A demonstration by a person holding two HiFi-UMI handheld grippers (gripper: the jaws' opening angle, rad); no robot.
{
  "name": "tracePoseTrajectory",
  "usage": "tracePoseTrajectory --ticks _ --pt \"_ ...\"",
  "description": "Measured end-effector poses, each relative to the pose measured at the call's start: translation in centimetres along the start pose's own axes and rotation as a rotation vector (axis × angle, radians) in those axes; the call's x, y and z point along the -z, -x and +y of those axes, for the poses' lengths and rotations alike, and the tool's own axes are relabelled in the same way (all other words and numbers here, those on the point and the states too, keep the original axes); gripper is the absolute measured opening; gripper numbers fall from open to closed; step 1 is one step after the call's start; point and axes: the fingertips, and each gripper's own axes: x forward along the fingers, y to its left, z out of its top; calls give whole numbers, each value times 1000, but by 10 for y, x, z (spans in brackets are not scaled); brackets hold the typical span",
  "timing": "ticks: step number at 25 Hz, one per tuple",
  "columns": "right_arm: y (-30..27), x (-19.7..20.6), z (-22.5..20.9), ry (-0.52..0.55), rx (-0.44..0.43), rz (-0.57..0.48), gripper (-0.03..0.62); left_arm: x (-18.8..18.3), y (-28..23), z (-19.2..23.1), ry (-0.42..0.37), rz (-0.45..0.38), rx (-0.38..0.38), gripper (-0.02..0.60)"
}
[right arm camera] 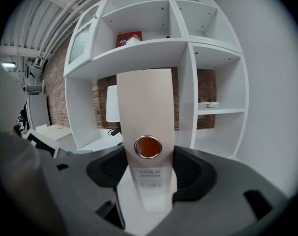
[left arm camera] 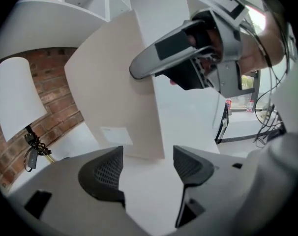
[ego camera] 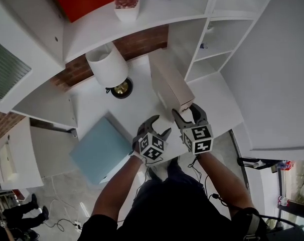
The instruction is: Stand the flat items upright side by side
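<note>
One beige binder (ego camera: 167, 82) stands clamped by its spine in your right gripper (ego camera: 184, 110). Your left gripper (ego camera: 161, 125) has jaws apart, empty.

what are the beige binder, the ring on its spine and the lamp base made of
The beige binder is probably stiff board covered in matt paper or plastic: its faces are flat and dull, with a paper label. The ring on its spine looks like shiny metal, a bright rim around an orange centre. The lamp base glints gold, so likely polished brass-coloured metal, though plated plastic is possible.
</note>
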Motion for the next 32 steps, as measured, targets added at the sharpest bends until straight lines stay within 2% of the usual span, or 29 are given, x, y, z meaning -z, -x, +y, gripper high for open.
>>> tracePoseTrajectory --ticks 6,15,20,25,32 --pt "-33 -13 -41 -27 58 -2 281 6 11 24 73 5 -46 314" --pt "-88 -28 -86 -38 112 -3 281 22 19 39 139 44 -80 314" --pt "-110 -39 -99 -34 130 -7 281 27 20 43 167 54 -87 314" --pt "-123 -46 -104 -19 140 -13 281 33 19 45 226 68 -78 314" --pt "-133 -51 -109 -18 181 -20 281 29 19 39 229 62 -68 314"
